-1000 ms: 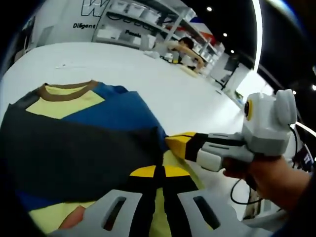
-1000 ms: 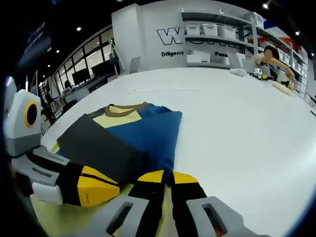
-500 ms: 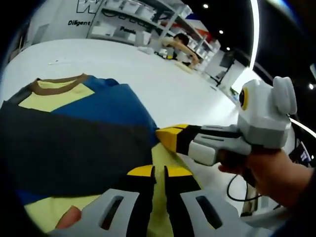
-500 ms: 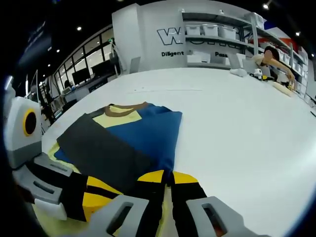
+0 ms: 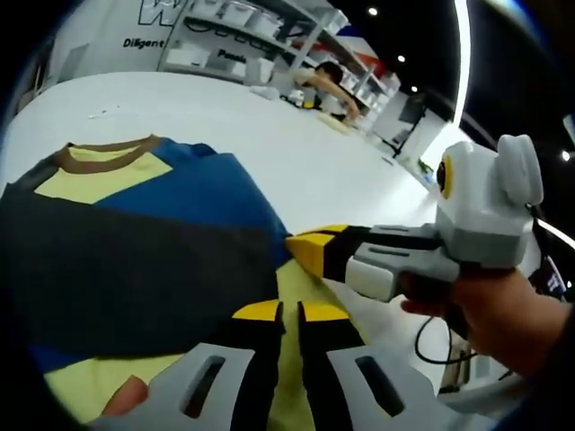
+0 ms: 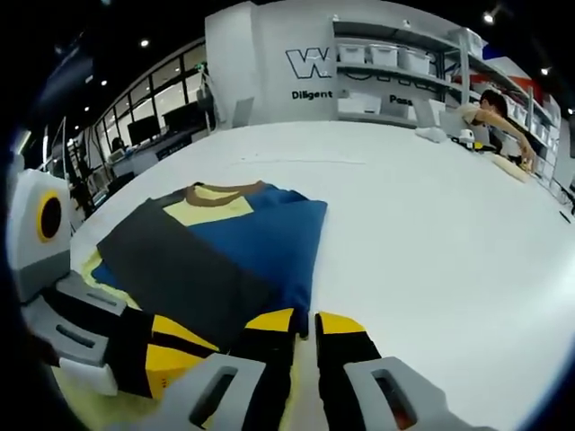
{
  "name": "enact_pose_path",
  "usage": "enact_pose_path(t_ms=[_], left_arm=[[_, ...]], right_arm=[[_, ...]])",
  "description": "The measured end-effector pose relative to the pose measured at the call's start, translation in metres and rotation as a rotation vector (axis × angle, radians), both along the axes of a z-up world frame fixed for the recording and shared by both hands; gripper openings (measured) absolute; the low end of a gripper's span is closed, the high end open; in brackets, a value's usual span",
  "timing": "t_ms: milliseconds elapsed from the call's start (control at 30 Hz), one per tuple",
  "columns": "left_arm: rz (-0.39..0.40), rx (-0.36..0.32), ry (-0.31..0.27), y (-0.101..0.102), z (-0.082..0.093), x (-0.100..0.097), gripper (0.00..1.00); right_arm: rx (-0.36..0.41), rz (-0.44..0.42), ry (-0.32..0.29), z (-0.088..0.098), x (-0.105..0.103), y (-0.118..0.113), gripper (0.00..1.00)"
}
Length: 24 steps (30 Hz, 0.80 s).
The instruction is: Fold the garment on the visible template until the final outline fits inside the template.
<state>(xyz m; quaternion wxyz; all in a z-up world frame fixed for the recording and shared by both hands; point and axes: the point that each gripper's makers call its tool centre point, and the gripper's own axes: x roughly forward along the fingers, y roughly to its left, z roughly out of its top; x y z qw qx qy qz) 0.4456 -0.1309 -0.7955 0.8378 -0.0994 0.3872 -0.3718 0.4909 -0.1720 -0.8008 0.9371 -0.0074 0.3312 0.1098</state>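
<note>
Left gripper view: looking along the left gripper [image 5: 289, 312], its yellow-tipped jaws standing close together with a thin slit between them, over pale yellow cloth of the garment [image 5: 135, 242]; whether pinching that cloth cannot be told. Lying flat and folded on the white table [image 5: 305, 153], showing a blue panel, a dark grey band across the middle, a yellow chest patch and a brown collar [image 5: 108, 151] at the far end. Entering from the right, the right gripper [image 5: 301, 253], gripped by a hand [image 5: 490, 314], with its yellow tip resting at the garment's near blue corner, jaws appearing drawn together. Standing in the background, shelving [image 5: 260, 36] with white bins and a person [image 5: 328, 85] bending over the table's far edge. Right gripper view: looking along the right gripper [image 6: 305, 325], jaws parted by a narrow gap, straddling the garment's near edge where blue cloth meets yellow; grasp not clear. Spreading away from the jaws, the garment [image 6: 216, 251], collar [image 6: 220, 189] farthest, lying on the table [image 6: 431, 233] left of centre. Coming in from the left, the left gripper [image 6: 175, 355], its yellow tip lying on the yellow cloth beside the grey band. Showing behind, a wall with lettering [image 6: 310, 65], shelving [image 6: 395, 63] and the person [image 6: 494, 108] at the far right.
</note>
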Motion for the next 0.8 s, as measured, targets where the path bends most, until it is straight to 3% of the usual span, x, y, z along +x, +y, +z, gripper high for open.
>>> enact_pose_path(t_ms=[600, 800], left_arm=[[0.003, -0.015, -0.029, 0.001, 0.012, 0.0, 0.17], [0.006, -0.014, -0.072, 0.003, 0.02, 0.003, 0.27]], right_arm=[[0.021, -0.052, -0.001, 0.006, 0.001, -0.013, 0.06], [0.03, -0.071, -0.026, 0.016, 0.003, -0.02, 0.11]])
